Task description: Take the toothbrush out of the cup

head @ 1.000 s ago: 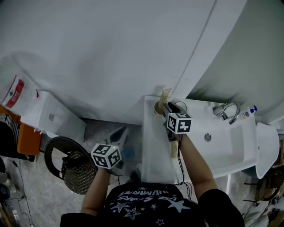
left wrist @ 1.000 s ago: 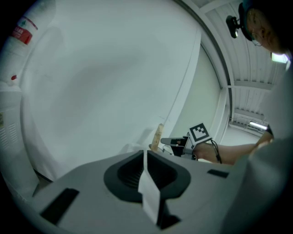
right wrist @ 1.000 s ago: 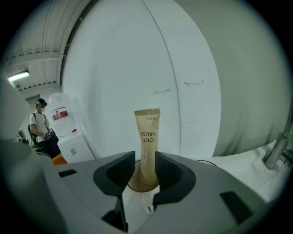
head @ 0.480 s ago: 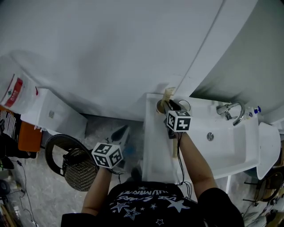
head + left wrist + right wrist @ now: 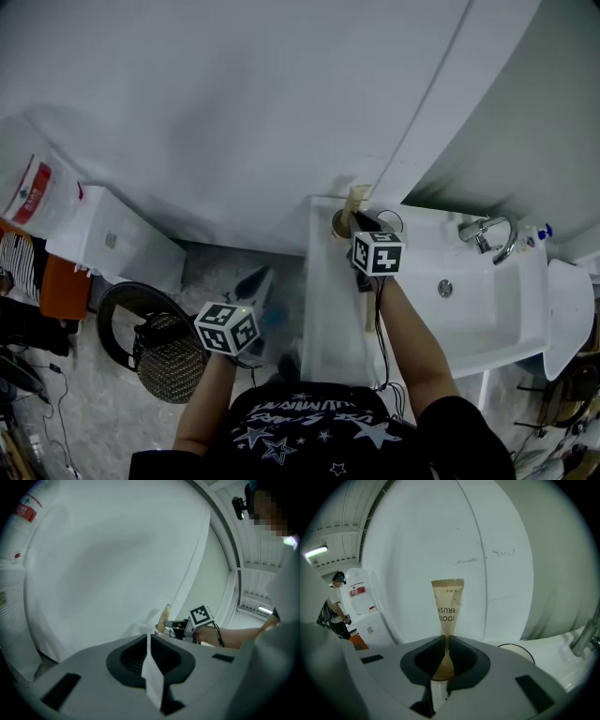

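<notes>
The toothbrush (image 5: 354, 197), in a tan paper wrapper, stands upright in a brownish cup (image 5: 337, 225) at the back left corner of the washbasin. My right gripper (image 5: 352, 221) is at the cup's top and its jaws are closing. In the right gripper view the wrapper (image 5: 448, 604) is pinched thin between the jaws of this gripper (image 5: 445, 641), and the cup is hidden under it. My left gripper (image 5: 251, 286) hangs over the floor left of the basin. In its own view the left gripper (image 5: 149, 641) is shut on nothing, with the toothbrush (image 5: 165, 616) far ahead.
The white washbasin (image 5: 487, 309) has a chrome tap (image 5: 483, 234) at the back. A clear ring-rimmed glass (image 5: 390, 222) stands right of the cup. A black wire bin (image 5: 164, 361) and a white cabinet (image 5: 112, 244) are on the left. A white curved wall rises behind. A person (image 5: 337, 606) stands far off.
Both hands stay where they were, the right one at the cup. Only the head view has shifted slightly.
</notes>
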